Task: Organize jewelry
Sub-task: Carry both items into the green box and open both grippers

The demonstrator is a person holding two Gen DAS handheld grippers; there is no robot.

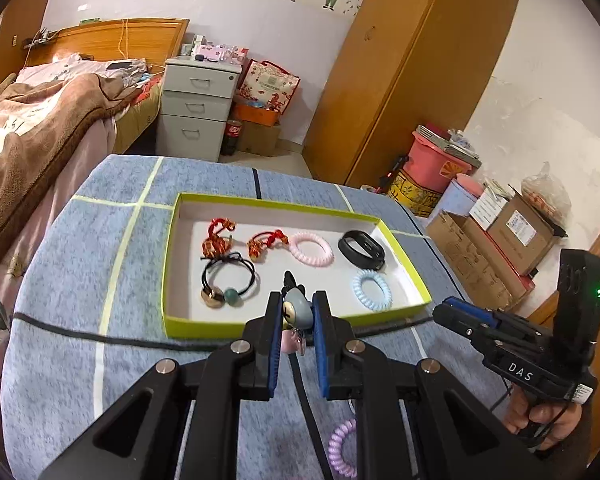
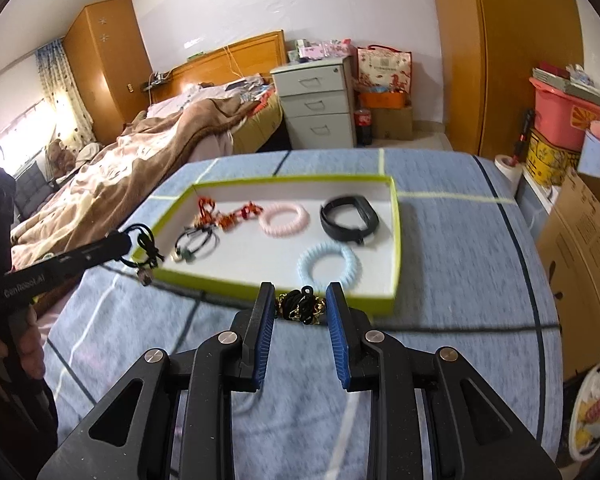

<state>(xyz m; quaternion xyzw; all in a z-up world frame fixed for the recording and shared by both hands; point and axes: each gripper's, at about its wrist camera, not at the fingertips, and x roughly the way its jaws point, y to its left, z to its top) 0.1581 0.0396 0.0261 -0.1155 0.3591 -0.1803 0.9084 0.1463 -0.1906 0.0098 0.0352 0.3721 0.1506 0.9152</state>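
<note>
A green-rimmed tray (image 1: 204, 326) with a white floor lies on the blue cloth. It holds two red knotted ties (image 1: 220, 236), a pink coil (image 1: 312, 248), a black band (image 1: 360, 250), a pale blue coil (image 1: 372, 290) and a black beaded hair tie (image 1: 228, 280). My left gripper (image 1: 298, 300) hovers at the tray's near wall, shut on a hair tie with a grey cartoon charm (image 1: 296, 312). My right gripper (image 2: 299, 292) is shut on a black and gold chain piece (image 2: 300, 308) just before the tray (image 2: 396, 240). A purple coil (image 1: 342, 448) lies on the cloth under my left gripper.
A black cable (image 1: 80, 332) crosses the cloth in front of the tray. A bed (image 1: 40, 120) stands to the left, a grey drawer cabinet (image 1: 196, 108) and a wardrobe (image 1: 400, 60) behind, and cardboard boxes (image 1: 500, 248) to the right.
</note>
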